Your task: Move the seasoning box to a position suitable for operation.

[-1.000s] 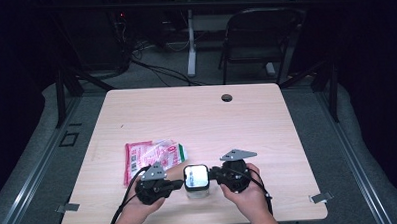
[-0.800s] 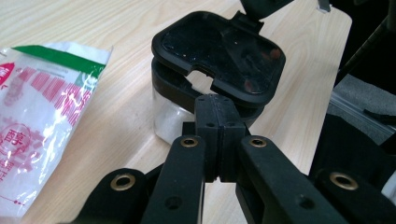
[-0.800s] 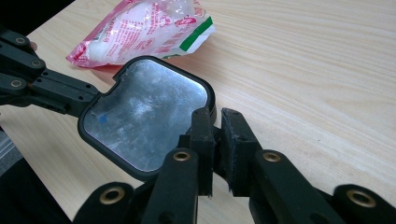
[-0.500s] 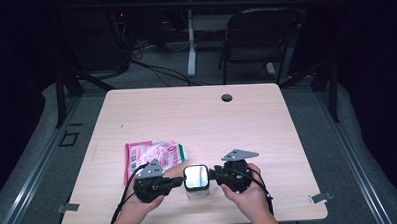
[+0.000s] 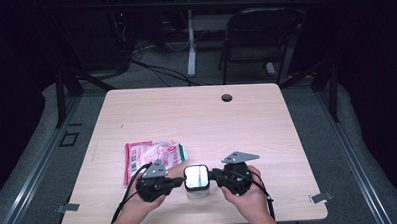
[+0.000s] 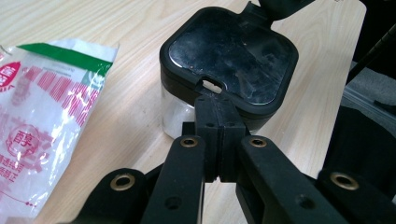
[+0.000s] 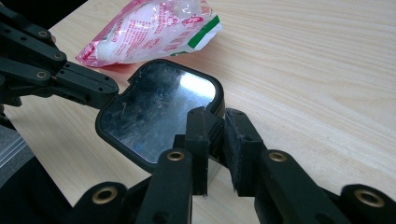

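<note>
A small clear container (image 5: 196,178) with a black-rimmed glossy lid (image 6: 231,51) stands near the table's front edge, between both grippers. My left gripper (image 5: 180,181) is shut, and its joined tips (image 6: 217,100) touch the lid's near rim just below a small notch. From the opposite side my right gripper (image 5: 213,175) reaches the lid (image 7: 156,109). Its jaws (image 7: 215,120) have just been closing and now pinch the lid's rim, which sits in the narrow gap between the pads. A pink, white and green plastic bag (image 5: 155,154) lies flat just left of the container.
The light wooden table (image 5: 212,121) has a dark cable hole (image 5: 227,97) near its far edge. A black chair (image 5: 256,40) and a desk leg stand on the floor beyond. Cables trail from both grippers over the front edge.
</note>
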`<state>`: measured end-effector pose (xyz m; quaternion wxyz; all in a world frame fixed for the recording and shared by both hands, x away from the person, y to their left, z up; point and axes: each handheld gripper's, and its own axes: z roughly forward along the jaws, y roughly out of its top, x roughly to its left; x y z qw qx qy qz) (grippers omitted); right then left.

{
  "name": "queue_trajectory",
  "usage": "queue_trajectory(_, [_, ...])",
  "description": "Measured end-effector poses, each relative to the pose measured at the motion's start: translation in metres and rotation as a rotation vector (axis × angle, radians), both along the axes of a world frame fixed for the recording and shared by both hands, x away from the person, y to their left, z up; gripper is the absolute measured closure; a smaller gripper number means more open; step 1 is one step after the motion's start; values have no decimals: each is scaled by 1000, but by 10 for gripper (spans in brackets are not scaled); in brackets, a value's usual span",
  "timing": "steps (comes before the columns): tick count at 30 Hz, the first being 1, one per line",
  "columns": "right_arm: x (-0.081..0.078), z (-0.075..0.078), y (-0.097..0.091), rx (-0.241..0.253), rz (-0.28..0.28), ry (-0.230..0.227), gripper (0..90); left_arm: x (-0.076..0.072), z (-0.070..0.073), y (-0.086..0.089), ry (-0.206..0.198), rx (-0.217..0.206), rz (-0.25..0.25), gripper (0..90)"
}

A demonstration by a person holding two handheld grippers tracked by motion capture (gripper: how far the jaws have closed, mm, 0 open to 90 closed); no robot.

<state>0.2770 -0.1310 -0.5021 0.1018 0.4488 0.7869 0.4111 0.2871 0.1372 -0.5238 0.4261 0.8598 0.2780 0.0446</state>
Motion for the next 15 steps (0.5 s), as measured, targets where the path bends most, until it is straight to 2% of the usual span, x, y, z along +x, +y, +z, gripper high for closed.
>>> queue_trajectory(4, [0,0,0,2,-1,8,799,-1,-2,0,12,9,-12,900])
queue_trajectory(9, [0,0,0,5,1,11,799,-2,-3,0,5,14,-7,900])
queue_trajectory(10, [1,0,0,6,0,8,799,-2,-3,1,13,-3,-17,900])
queue_trajectory(15, [1,0,-1,5,1,9,799,-2,-2,1,17,-10,-18,900])
